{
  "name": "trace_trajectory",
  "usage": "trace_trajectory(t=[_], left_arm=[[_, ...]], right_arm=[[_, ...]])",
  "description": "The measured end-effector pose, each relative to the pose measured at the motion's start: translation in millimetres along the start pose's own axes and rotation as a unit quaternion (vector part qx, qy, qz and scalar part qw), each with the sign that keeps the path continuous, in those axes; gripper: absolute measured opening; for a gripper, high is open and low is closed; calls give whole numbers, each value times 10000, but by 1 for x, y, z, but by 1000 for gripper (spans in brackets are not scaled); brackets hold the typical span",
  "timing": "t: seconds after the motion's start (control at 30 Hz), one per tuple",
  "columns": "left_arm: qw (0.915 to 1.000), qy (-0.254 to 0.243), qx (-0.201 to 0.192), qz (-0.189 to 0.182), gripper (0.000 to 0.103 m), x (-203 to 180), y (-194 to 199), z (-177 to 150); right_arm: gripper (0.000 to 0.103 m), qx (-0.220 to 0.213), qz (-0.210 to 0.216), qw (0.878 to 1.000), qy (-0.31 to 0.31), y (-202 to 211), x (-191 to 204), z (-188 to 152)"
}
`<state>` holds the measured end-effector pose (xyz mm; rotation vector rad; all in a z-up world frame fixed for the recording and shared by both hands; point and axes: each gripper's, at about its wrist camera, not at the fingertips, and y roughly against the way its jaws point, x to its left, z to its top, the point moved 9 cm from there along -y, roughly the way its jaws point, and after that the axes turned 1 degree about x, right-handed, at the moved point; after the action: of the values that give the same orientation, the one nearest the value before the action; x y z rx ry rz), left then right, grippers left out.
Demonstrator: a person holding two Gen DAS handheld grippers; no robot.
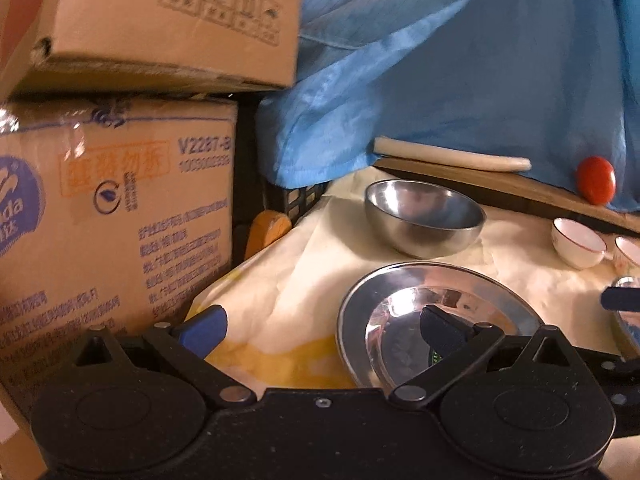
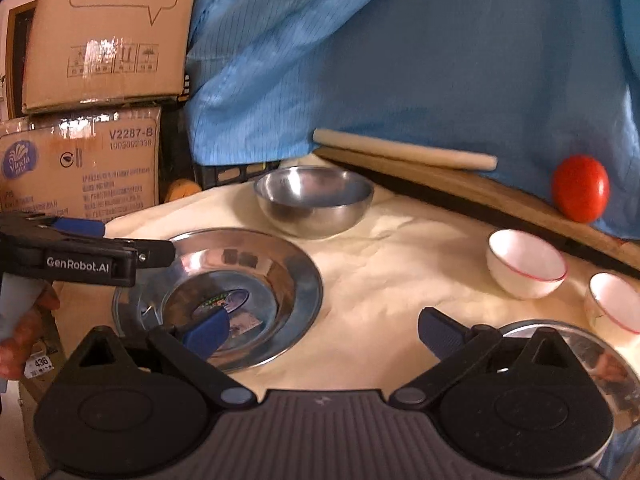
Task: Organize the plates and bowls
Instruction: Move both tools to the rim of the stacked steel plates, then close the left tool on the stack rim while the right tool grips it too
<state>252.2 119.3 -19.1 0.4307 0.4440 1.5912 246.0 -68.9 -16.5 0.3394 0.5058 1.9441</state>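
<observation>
A steel plate [image 1: 404,276] lies on the cream cloth, and its left rim sits between the wide fingers of my left gripper [image 1: 322,328], which is open; the right finger hangs over the plate. Behind it stands a steel bowl [image 1: 424,218]. In the right wrist view the same plate [image 2: 308,280] and bowl [image 2: 314,200] appear. My right gripper [image 2: 323,334] is open over bare cloth, between that plate and a second steel plate [image 2: 600,344]. Two white cups [image 2: 526,264] [image 2: 616,304] stand at the right. My left gripper [image 2: 128,240], held by a hand, reaches over the first plate's left rim.
Stacked cardboard boxes [image 1: 120,208] wall in the left side. A blue cloth [image 2: 400,60] hangs across the back. A wooden board [image 2: 480,196] with a rolling pin [image 2: 404,154] and a red tomato [image 2: 580,188] runs along the far edge.
</observation>
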Motion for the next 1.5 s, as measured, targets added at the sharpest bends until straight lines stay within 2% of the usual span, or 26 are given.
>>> trace_trajectory(t=[0.3,0.53,0.63,0.77,0.97,1.23,1.33,1.5], left_arm=[[9995,-156,31,-279,101,-10,-2,-3],[9989,-212,64,-418,94,-18,-2,-6],[9987,-168,105,-464,87,-19,-2,-7],[9990,-32,195,-395,78,-16,-5,-9],[9994,109,232,-217,69,-12,-6,-10],[9996,173,198,69,66,-15,-9,-10],[9996,156,219,69,60,-18,-9,-11],[9995,163,279,8,42,-22,-10,-11]], right_arm=[[100,198,151,9997,-2,-15,10,-6],[90,337,301,9988,-178,-21,12,-10],[84,356,333,9984,-279,-22,11,-11],[78,358,341,9980,-399,-24,10,-11],[64,321,353,9976,-494,-24,9,-10],[53,279,306,9974,-586,-23,8,-11],[46,267,330,9971,-632,-23,9,-11],[33,217,392,9964,-719,-21,9,-10]])
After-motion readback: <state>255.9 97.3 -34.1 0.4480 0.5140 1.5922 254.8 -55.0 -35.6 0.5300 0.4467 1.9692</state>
